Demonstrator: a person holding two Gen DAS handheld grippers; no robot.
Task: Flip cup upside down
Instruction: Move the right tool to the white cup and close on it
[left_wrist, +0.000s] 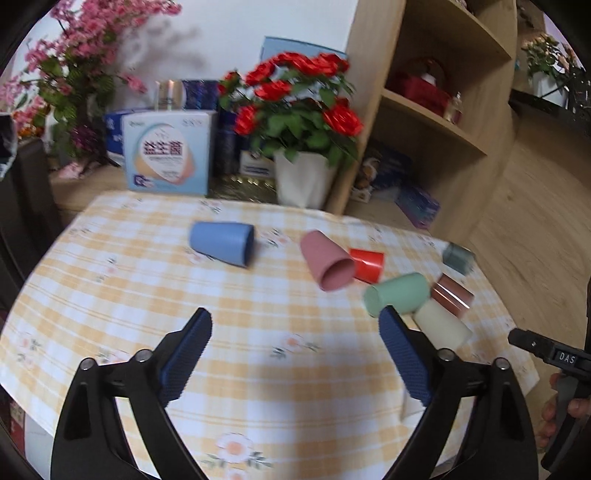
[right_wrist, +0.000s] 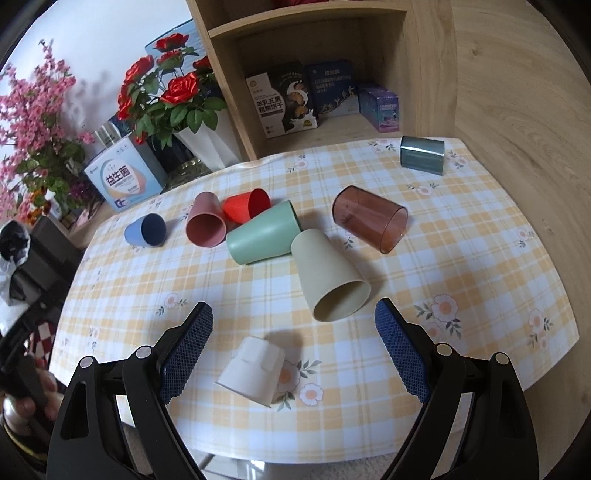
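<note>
Small white cup (right_wrist: 253, 372) stands upside down on the checked tablecloth; seven other cups lie tipped

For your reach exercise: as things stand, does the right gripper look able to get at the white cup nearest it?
Probably yes. The right gripper is open, and the white cup sits mouth-down just below and between its fingers, apart from the other cups, with bare tablecloth around it.

Black gripper (right_wrist: 293, 317) arms; blue textured pads (right_wrist: 188, 350)
</note>
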